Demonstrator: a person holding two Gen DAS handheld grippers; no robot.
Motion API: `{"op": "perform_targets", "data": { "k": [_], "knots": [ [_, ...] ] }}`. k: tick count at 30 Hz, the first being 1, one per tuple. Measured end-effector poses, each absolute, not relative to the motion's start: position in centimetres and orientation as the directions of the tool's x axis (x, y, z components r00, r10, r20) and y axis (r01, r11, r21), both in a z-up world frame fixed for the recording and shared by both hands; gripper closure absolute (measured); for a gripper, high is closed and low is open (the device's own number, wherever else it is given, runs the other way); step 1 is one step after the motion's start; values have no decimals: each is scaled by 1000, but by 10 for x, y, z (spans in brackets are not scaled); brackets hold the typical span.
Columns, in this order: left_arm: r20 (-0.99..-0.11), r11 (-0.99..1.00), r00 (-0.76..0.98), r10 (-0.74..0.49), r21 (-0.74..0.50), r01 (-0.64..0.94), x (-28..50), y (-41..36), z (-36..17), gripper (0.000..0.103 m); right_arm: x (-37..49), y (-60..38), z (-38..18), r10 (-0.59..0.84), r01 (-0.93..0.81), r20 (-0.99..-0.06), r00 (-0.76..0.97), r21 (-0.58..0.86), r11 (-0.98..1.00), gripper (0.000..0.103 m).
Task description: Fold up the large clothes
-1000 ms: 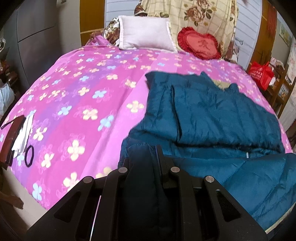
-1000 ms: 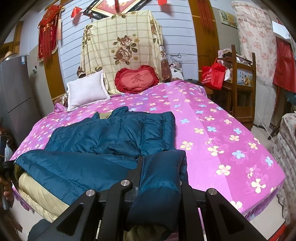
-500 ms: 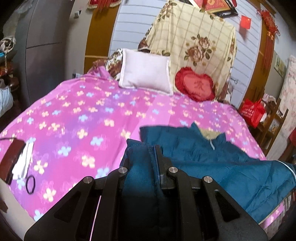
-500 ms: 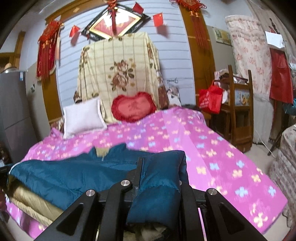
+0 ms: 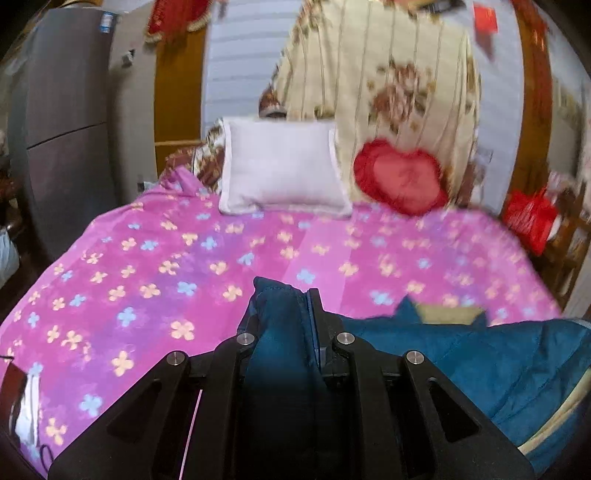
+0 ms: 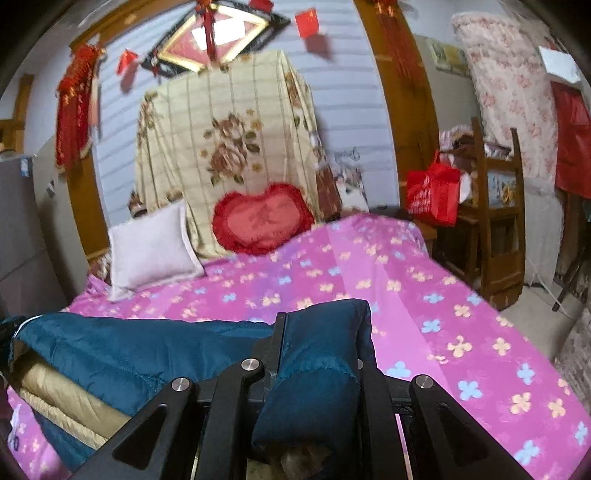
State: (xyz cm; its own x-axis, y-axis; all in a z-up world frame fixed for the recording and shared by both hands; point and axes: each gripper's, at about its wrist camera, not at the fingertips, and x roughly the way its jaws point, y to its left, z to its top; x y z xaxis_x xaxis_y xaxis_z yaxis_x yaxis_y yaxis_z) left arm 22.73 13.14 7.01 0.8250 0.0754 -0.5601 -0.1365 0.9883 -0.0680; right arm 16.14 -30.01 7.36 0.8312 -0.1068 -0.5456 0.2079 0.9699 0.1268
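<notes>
Left wrist view: the left gripper (image 5: 284, 314) is clamped on a bunched fold of the dark teal quilted padded jacket (image 5: 480, 354), the fabric pinched between its two black fingers and rising just past their tips. From this fold the jacket runs to the right as a raised sheet, its tan lining (image 5: 447, 314) showing at the collar and along the lower right edge. Beyond the fingers lies the magenta bedspread printed with yellow and blue flowers (image 5: 166, 266); a pale lilac square pillow (image 5: 280, 170) and a red heart-shaped cushion (image 5: 402, 177) stand at its far end against a cream floral-patterned blanket (image 5: 388, 74) draped upright. A grey refrigerator (image 5: 62, 122) stands far left, and a red carrier bag (image 5: 528, 218) hangs at the right. This view is blurred. Right wrist view: the right gripper (image 6: 317, 332) is likewise closed on a thick roll of the same jacket (image 6: 140, 350), which extends to the left, held above the bedspread (image 6: 443, 325) with its tan lining (image 6: 62, 402) exposed underneath. The pillow (image 6: 151, 247), heart cushion (image 6: 262, 218) and blanket (image 6: 229, 147) appear at the far end, the red bag (image 6: 432, 195) hangs beside a brown wooden chair (image 6: 495, 221) at the right, and red hanging ornaments (image 6: 74, 103) and a diamond-shaped framed picture (image 6: 218, 33) decorate the far wall.
</notes>
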Motion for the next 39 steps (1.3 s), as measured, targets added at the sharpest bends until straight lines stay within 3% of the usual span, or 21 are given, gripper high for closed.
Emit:
{"op": "perform_targets", "data": {
  "k": [7, 11, 14, 17, 18, 19, 20, 21, 25, 30, 39],
  "knots": [
    [-694, 988, 716, 78, -43, -149, 279, 120, -13, 89, 208, -315, 0, -88, 242, -693, 716, 128, 962, 90],
    [-717, 989, 694, 60, -53, -140, 287, 115, -26, 86, 225, -319, -28, -32, 239, -769, 639, 158, 958, 85],
    [-751, 988, 660, -1, -104, -116, 290, 122, -25, 82, 224, -322, -25, 11, 234, -774, 633, 204, 951, 79],
    [-756, 965, 639, -142, -248, -80, 283, 143, -14, 70, 209, -330, -9, 103, 236, -734, 672, 344, 909, 58],
    [-742, 952, 646, -180, -296, -75, 277, 152, -6, 63, 197, -332, 1, 138, 228, -702, 699, 401, 887, 40],
    [-724, 941, 661, -200, -329, -76, 269, 161, 2, 47, 190, -332, 7, 161, 213, -676, 719, 435, 875, 17],
    [-708, 936, 677, -202, -343, -79, 262, 167, 10, 40, 177, -332, 17, 178, 194, -640, 747, 466, 863, 11],
    [-682, 932, 705, -196, -354, -84, 250, 176, 20, 35, 171, -328, 22, 180, 183, -625, 760, 471, 863, 11],
    [-615, 942, 773, -154, -328, -72, 203, 192, 41, 33, 140, -315, 42, 179, 114, -610, 772, 410, 905, 11],
    [-642, 982, 759, -107, -187, -20, 165, 165, 27, 33, 129, -288, 44, 97, 54, -675, 732, 199, 978, 11],
    [-661, 987, 735, -154, -134, 87, 136, 114, 4, 33, 133, -269, 22, 84, -9, -746, 661, 103, 995, 17]
  ]
}}
